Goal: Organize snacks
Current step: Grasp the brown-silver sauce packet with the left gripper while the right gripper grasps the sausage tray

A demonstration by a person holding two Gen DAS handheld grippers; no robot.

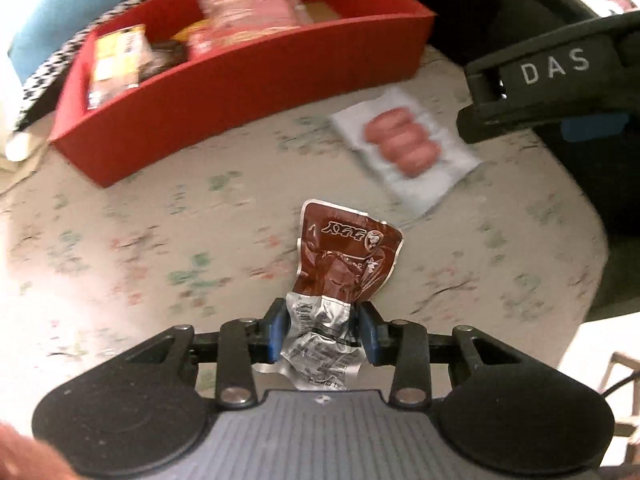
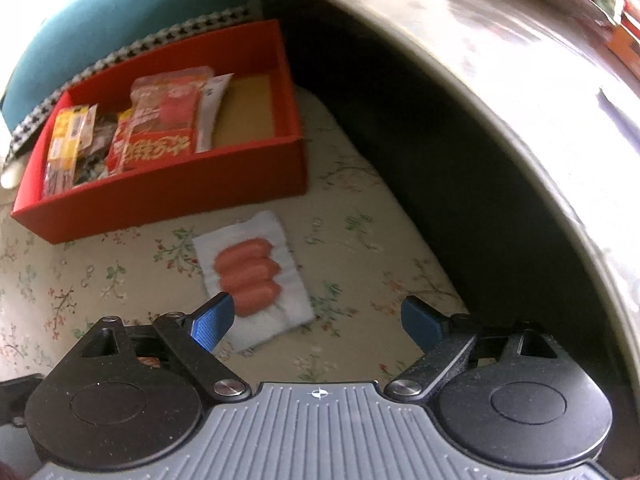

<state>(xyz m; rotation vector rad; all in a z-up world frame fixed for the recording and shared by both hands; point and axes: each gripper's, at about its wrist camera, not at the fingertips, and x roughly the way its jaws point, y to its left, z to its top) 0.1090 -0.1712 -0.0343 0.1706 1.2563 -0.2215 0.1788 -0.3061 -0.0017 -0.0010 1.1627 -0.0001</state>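
Observation:
My left gripper (image 1: 322, 330) is shut on a brown and silver snack packet (image 1: 344, 260) and holds it above the floral tablecloth. A clear pack of pink sausages (image 1: 404, 144) lies on the cloth to the right of it and in front of the red box (image 1: 224, 92). In the right wrist view my right gripper (image 2: 316, 320) is open and empty, just above and behind the sausage pack (image 2: 250, 276). The red box (image 2: 160, 192) holds several snack packs, with bare floor at its right end. The right gripper's body (image 1: 552, 88) shows at the upper right of the left wrist view.
A large curved metal surface (image 2: 500, 100) with a dark underside rises close on the right. A teal cushion (image 2: 100, 28) and a black-and-white checked strip (image 2: 132, 50) lie behind the box. The floral tablecloth (image 1: 140, 248) spreads left of the packet.

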